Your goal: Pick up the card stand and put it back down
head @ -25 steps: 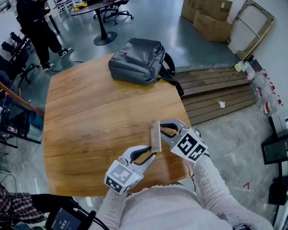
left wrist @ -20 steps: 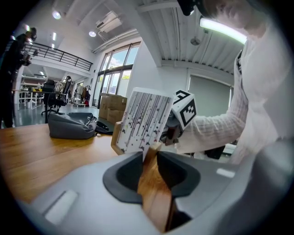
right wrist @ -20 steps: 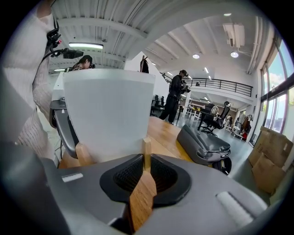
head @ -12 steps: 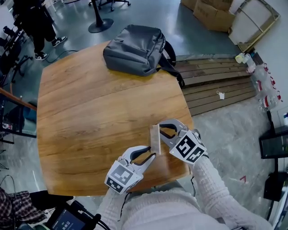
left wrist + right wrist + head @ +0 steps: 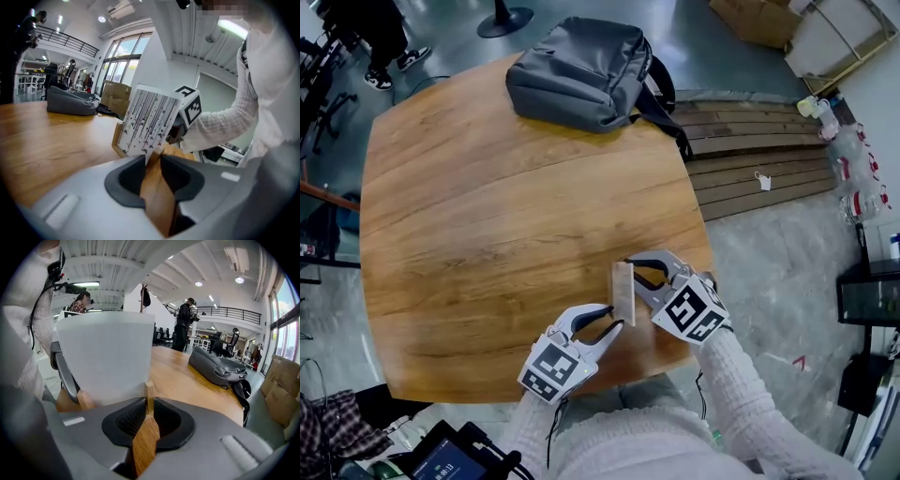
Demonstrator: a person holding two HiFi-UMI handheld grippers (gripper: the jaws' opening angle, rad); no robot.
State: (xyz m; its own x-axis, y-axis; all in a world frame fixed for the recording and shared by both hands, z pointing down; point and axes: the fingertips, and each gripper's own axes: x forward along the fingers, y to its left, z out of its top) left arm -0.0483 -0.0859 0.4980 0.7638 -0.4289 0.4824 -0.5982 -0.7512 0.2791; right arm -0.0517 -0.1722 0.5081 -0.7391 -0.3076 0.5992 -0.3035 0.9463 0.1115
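Lowered closer to the bench (image 5: 487, 206), the card stand (image 5: 622, 292) hangs level; left gripper (image 5: 619, 323) and right gripper (image 5: 630, 264) each clamp one end.

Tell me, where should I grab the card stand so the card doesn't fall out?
Grab the card stand by its wooden base, at the two short ends, coming in from each end. The base is a long narrow bar and the thin card stands upright along it, so the ends are the firm, bare parts. The left hand-held gripper and right hand-held gripper pinch there.
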